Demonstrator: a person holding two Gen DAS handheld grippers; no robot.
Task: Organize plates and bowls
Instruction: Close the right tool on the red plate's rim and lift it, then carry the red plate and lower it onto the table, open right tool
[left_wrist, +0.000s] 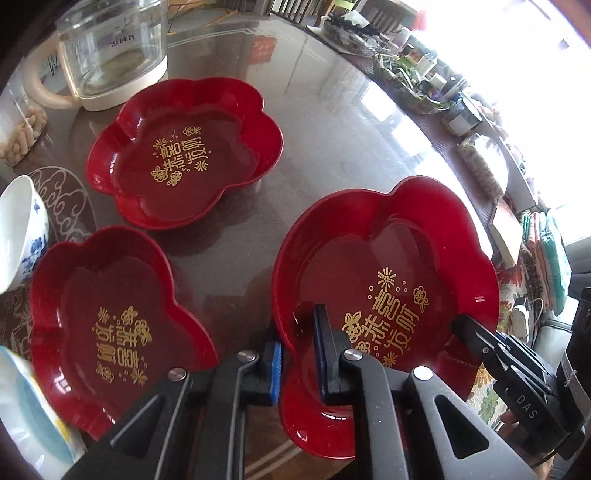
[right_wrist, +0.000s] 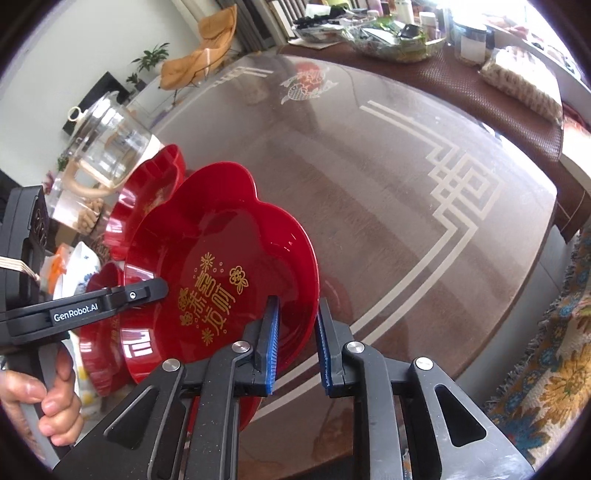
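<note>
- Jaws of the left gripper (left_wrist: 299, 354) pinch the near rim of the big red flower plate (left_wrist: 388, 266), one pad inside the dish and one outside, clenched on the wall.
- Jaws of the right gripper (right_wrist: 297, 347) clamp the same plate's (right_wrist: 221, 258) opposite rim in the same way, one blue pad within and one without.
- Plate position: it hangs between the two grippers, tilted, and seems lifted clear of the glass-topped bench (right_wrist: 388, 184), though its far edge may still be close to the surface.
- Two more red flower plates sit on the bench to the left, one farther off (left_wrist: 184, 155) and one nearer (left_wrist: 110, 325), both flat and apart from the held one.
- A glass pot with a cream handle (left_wrist: 110, 55) stands behind the far plate; a blue-and-white bowl (left_wrist: 18, 236) shows at the left edge.
- Risk, slip: both grips take only a thin, glossy, sloping rim, so the plate could slide out if either hand twists or pulls away from the other.
- Risk, strain: two rigid holds on one plate mean uneven hand motion could flex it or pop one pad off.
- Risk, collision: carrying it left toward the other plates, its low edge could clip a rim or the glass pot.
- Risk, nesting: the lobes must line up, or it will perch crooked on the stack.
</note>
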